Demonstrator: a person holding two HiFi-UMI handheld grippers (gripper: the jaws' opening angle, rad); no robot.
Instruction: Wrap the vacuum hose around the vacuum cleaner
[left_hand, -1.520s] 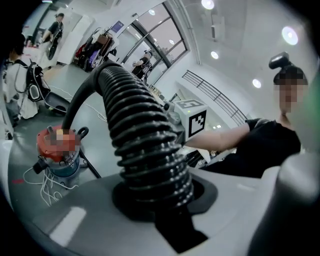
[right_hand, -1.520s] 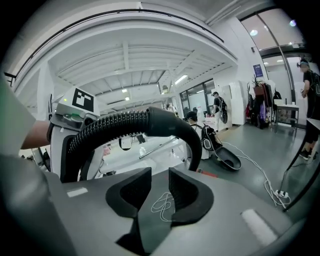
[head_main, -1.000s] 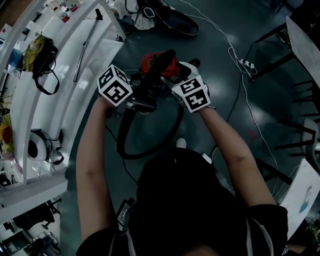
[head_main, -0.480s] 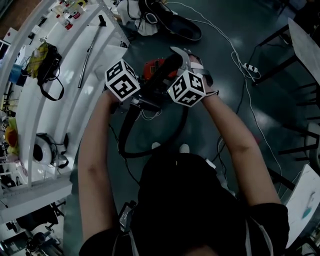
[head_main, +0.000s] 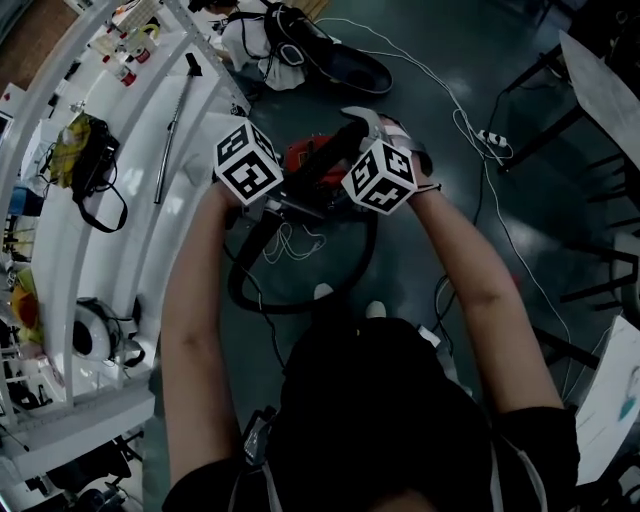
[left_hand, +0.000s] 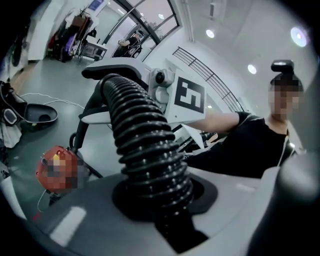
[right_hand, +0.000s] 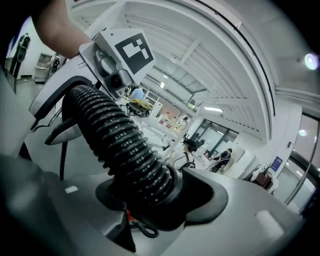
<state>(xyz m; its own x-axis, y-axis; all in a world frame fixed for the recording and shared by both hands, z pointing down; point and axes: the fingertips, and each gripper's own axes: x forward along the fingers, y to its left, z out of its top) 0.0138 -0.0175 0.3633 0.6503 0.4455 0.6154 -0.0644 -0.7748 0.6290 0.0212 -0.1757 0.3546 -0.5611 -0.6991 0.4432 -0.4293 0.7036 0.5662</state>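
Left tongs (left_hand: 165, 197): clenched on the ribbed vacuum hose (left_hand: 145, 145), likely to keep that stretch taut and steer it. Red vacuum cleaner (left_hand: 55, 167) low and left of the jaws, on the floor.

Right tongs (right_hand: 155, 200): jaws just closing round the same hose where ribs meet a smooth collar, pads on it, apparently a second hold for guiding the wrap.

From the head: both tongs close together above the cleaner. Slack hose looping back toward the shoes (head_main: 322, 292). Loose white cord (head_main: 290, 240) beneath the left tongs, a probable snag. White shelving (head_main: 110, 230) crowding the left.
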